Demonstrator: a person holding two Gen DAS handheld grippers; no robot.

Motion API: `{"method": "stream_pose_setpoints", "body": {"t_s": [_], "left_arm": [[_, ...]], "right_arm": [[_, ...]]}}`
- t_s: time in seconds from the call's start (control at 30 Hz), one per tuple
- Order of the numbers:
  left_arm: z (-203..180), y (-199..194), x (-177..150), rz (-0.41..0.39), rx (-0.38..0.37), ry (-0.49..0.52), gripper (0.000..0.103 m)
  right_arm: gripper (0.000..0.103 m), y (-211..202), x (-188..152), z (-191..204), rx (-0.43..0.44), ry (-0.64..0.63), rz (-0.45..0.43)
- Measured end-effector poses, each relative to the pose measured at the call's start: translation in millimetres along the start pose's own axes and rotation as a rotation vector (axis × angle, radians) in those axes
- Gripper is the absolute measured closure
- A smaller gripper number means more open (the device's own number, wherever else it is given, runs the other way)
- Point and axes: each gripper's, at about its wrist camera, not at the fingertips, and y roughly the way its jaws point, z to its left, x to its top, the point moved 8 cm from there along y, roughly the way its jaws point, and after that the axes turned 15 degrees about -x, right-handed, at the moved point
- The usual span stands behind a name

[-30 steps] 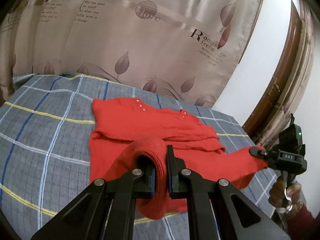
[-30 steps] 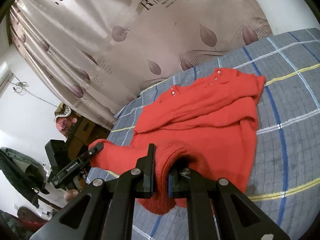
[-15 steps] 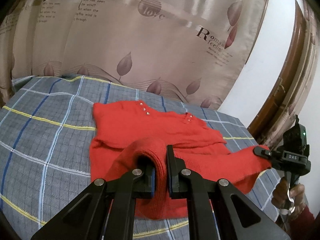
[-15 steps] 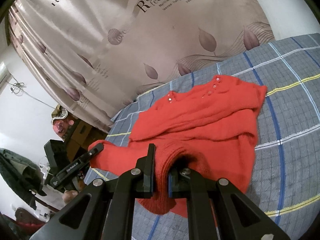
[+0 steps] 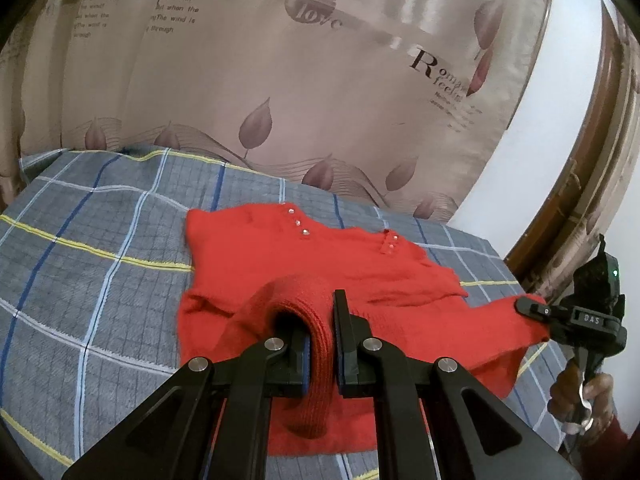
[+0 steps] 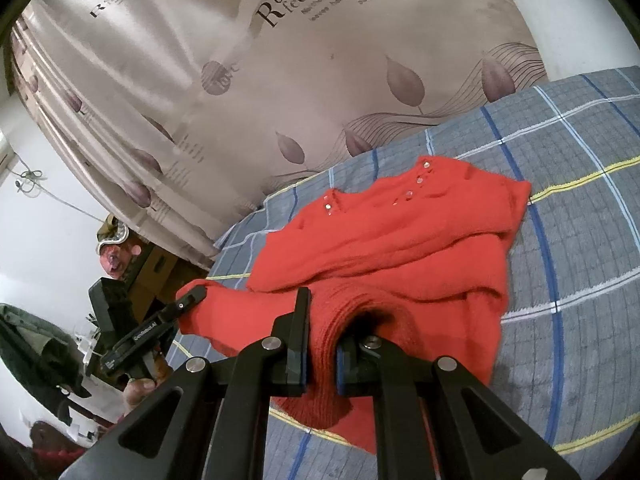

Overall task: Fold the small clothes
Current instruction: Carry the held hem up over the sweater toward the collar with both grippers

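Red sweater lies on the plaid bedspread, neckline at the far edge by the curtain. Its near hem is lifted off the bed: left gripper clamped on one ribbed corner, right gripper clamped on the other. Hem runs side to side between the two hands, and the collar lies straight ahead of both. Judgement: the fold goes forward, hem toward collar, both hands equally placed.
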Motion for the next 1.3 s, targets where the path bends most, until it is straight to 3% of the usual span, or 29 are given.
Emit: {"method": "stream_pose_setpoints", "body": {"t_s": [1.3], "left_arm": [[37.2,72.6,28.7,0.046,0.061,-0.030,0.094]], "right_arm": [[0.093,65.7,41.1,-44.2,-0.059,0.057,0.047]]}}
